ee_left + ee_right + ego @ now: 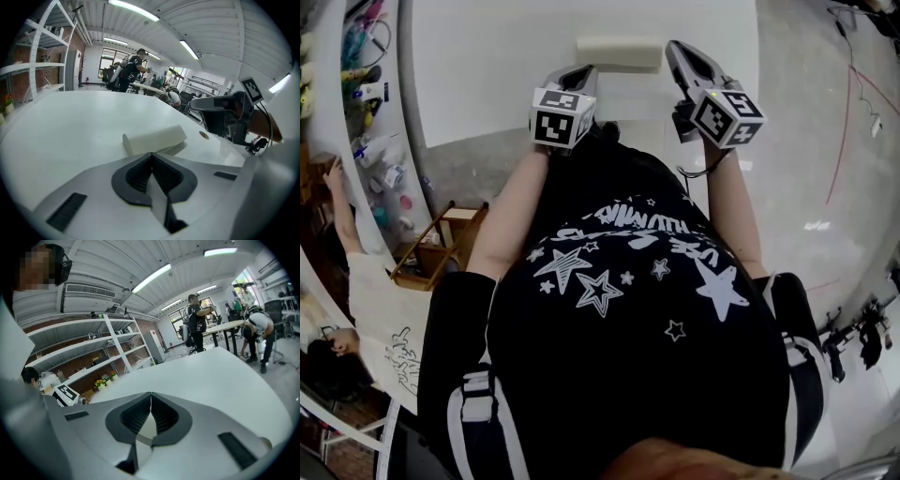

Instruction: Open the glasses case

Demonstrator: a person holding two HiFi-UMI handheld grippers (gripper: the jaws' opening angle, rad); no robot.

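Head view, nearest the camera: the person's dark shirt point(619, 281) fills the lower frame. It is printed with white stars and a line of white lettering that appears upside down and cannot be read. Both forearms extend toward the top of the frame.

Each hand carries a gripper with a cube of black-and-white square markers. The left gripper point(584, 67) is at centre left and the right gripper point(675, 45) at centre right. Between their tips, near the top edge, the glasses case point(619, 52) lies closed on the white table point(487, 66). It is a pale cream, elongated case, with one gripper tip just beside each end. Contact cannot be judged from this view.

Left gripper view: the jaws are closed together with nothing between them. The case point(154, 139) lies crosswise directly beyond the tips, though whether they touch it cannot be told. A small round mark point(203, 135) lies on the tabletop to the right of the case. The right gripper appears at the right of the frame, level with the case.

Right gripper view: the jaws are shut tip to tip and empty, with bare tabletop beyond them. The left gripper's marker cube point(65, 394) appears at the lower left.

Background:
- White shelving point(108, 352) stands against a brick wall.
- Standing people point(196, 324) work at distant tables.
- Strip lights point(152, 277) run along the ceiling.
- At the lower left of the head view, a pale bag point(389, 328) bears a dark drawing, its writing illegible.
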